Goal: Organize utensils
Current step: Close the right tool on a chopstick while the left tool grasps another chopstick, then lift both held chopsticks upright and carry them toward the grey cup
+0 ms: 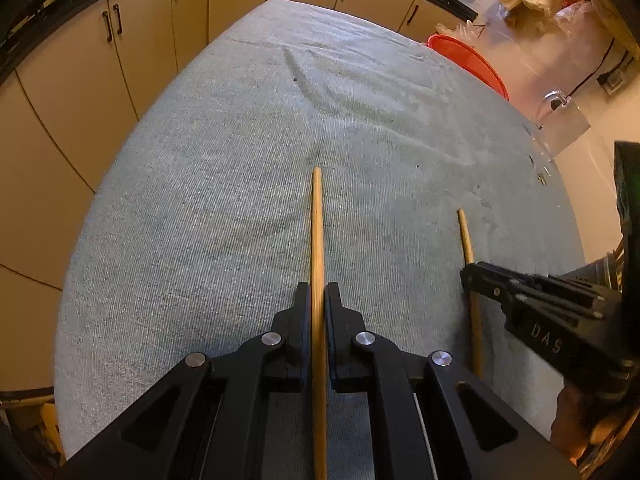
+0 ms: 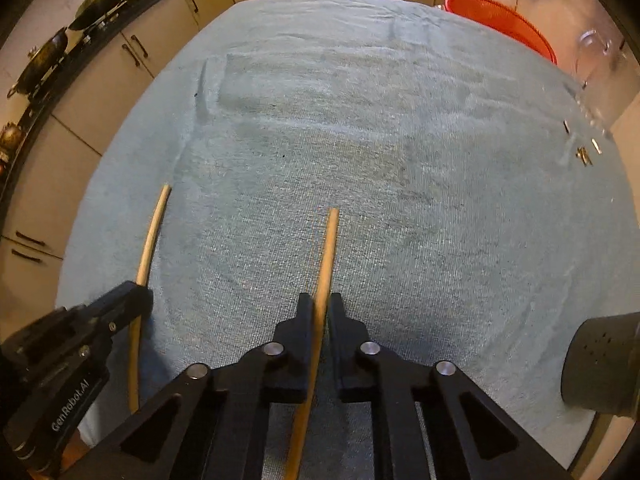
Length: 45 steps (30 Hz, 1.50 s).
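Black, matte gripper linkages with round silver pivot pins fill the bottom of both wrist views. On the left gripper (image 1: 318, 300) the two fingers are closed against a slim, round wooden chopstick (image 1: 317, 240), which runs straight forward between them, its blunt tip held over the cloth. The right gripper (image 2: 320, 312) is likewise clamped on a second wooden chopstick (image 2: 326, 256) — pale, smooth, tapering slightly toward its tip and leaning a little to the right. In each view the other gripper is seen at the side with its stick pinched and pointing the same way, so the two chopsticks are held roughly parallel and well apart.

Beneath them a table is covered by a blue-grey towel (image 2: 400, 180) of ribbed, nubbly terry weave, marked by shallow creases and fold lines. At the near right edge of the right wrist view a dark grey cylindrical holder (image 2: 600, 364) with small perforations is partly seen; its contents cannot be made out. Beyond the far right corner an orange-red plastic tub (image 2: 512, 24) shows its rim only. A few small metal bits (image 2: 584, 156) lie near the right edge. Beige cabinet doors (image 1: 152, 40) with dark bar handles stand behind the table.
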Tool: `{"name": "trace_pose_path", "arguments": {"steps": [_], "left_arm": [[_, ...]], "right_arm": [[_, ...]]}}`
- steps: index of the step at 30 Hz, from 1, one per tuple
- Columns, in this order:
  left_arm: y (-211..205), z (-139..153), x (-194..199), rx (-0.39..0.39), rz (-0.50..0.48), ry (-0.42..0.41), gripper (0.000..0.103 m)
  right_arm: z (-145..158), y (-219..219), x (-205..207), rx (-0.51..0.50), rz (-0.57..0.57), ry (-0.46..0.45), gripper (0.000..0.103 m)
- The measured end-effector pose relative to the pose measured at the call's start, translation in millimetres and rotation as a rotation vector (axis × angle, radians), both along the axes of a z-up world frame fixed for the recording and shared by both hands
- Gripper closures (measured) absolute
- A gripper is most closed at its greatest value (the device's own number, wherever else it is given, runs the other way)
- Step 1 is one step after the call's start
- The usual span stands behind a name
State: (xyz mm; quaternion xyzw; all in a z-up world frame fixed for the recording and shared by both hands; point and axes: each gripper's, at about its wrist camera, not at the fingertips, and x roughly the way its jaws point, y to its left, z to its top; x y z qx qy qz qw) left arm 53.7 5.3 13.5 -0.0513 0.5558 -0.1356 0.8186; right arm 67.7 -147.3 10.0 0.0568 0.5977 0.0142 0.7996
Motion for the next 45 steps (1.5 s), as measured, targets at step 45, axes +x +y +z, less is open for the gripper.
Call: {"name": "trace_pose_path", "arguments": {"steps": [45], "left_arm": [[-31.7,133.1,-109.3,-0.081,-0.079,-0.415,0.097]], "right_arm": [[157.6,-58.6,-178.3,0.192,-0.038,-0.666,0.096]]}}
